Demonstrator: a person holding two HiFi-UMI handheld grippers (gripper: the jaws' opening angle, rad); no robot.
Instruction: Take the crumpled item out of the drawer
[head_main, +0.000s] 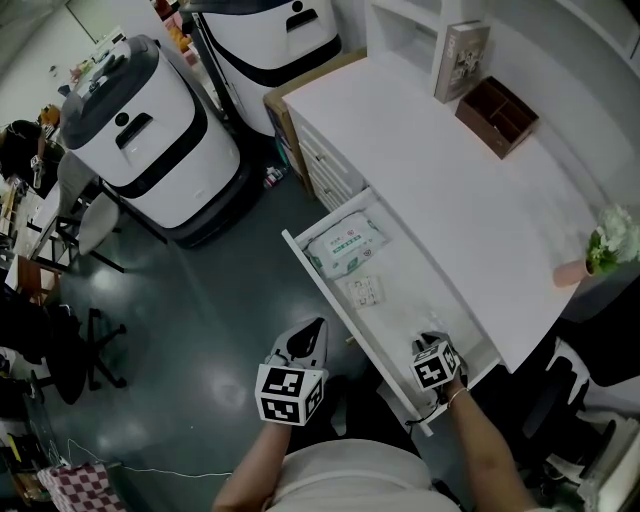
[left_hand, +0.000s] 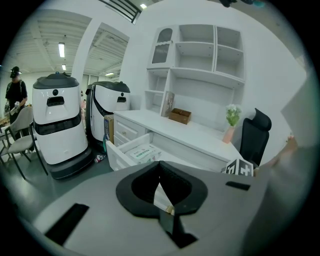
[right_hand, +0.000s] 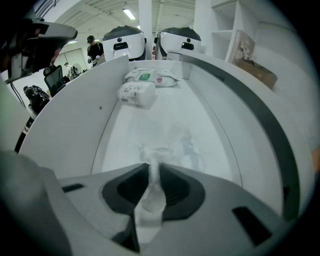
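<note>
Right gripper view: I am clamping the right gripper (right_hand: 154, 167) onto the crumpled item (right_hand: 165, 147), still lying at the drawer's (right_hand: 75, 115) near end; lifting out is remaining. Left gripper (left_hand: 160, 164) is idling outside the drawer, jaws together, empty. Wipes packs (right_hand: 150, 76) are sitting at the drawer's far end.

Right claw (right_hand: 151, 166) apparently clamped tight.

Left gripper (left_hand: 160, 163): jaws closed together. Beyond: open drawer (left_hand: 119, 157) holding a white packet (left_hand: 145, 151); 2 white machines (left_hand: 56, 117) at left.
</note>
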